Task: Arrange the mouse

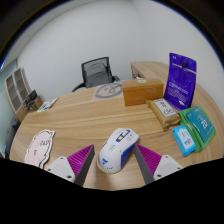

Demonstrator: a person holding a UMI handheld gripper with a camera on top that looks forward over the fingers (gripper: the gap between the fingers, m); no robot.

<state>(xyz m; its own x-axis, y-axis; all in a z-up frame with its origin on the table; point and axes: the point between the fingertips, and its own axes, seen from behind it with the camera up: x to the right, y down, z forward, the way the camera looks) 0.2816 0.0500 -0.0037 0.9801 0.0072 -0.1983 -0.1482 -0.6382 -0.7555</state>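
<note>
We see the gripper (112, 165) with fingers spread apart, pink pads (78, 161) either side of the white-and-blue mouse (117, 148), which sits on the wooden table (75, 118) between them with gaps both sides, not clamped. Its long axis runs roughly along the fingers, tilted slightly right going away; which end is the front we can't tell. Right of it: teal packets (196, 128), a small box (163, 110), a cardboard box (142, 93), a purple package (181, 77); a white patterned item (37, 148) left, an office chair (96, 72) beyond.
</note>
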